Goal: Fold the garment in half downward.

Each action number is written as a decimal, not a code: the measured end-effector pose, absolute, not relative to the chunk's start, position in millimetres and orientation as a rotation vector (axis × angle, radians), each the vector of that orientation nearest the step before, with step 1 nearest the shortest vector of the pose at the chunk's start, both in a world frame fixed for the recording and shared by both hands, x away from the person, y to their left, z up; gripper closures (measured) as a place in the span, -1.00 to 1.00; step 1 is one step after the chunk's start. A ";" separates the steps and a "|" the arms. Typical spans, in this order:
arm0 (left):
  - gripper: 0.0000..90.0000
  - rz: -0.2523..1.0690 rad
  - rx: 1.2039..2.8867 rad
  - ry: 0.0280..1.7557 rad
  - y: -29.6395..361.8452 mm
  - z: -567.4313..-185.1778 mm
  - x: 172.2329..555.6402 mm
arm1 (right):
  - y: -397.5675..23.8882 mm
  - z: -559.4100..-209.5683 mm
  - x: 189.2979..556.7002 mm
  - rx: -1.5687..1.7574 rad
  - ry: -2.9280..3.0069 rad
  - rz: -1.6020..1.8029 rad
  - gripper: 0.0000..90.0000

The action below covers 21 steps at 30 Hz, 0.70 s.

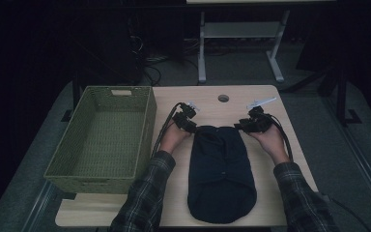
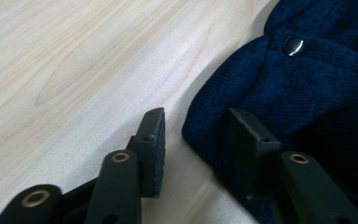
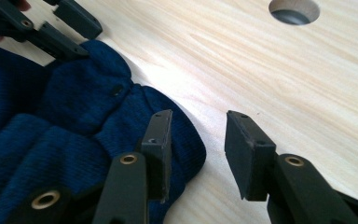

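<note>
A dark blue knitted garment [image 1: 222, 169] lies flat on the wooden table [image 1: 207, 104], its narrow end pointing away from the person. My left gripper [image 1: 194, 128] is at that end's left corner. In the left gripper view the gripper [image 2: 196, 114] is open, its jaws astride the garment's [image 2: 307, 93] rounded edge, near a shiny snap button [image 2: 293, 45]. My right gripper [image 1: 240, 127] is at the right corner. It [image 3: 198, 115] stands open too, one jaw over the garment's [image 3: 74, 116] edge and the other over bare wood. The left gripper [image 3: 51, 28] shows beyond.
A green woven basket [image 1: 147, 125] stands along the table's left side, close to the left hand. A round cable hole [image 1: 223, 98] sits near the table's far edge. Bare wood lies between the garment and the far edge.
</note>
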<state>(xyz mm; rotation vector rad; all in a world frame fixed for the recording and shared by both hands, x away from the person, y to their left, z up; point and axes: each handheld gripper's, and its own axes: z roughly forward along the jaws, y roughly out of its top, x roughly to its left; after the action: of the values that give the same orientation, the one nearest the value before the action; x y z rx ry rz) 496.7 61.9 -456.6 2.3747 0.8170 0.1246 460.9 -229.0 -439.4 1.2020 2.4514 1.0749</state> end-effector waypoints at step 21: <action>0.78 0.048 2.365 0.858 58.5 -455.2 494.1 | -226.9 -468.2 467.5 1.333 2.519 1.124 0.74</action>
<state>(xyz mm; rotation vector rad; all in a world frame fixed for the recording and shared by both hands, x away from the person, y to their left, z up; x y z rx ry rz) 494.1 58.5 -455.2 2.3652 0.8582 0.0480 467.5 -226.9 -468.2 1.3332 2.5195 1.1245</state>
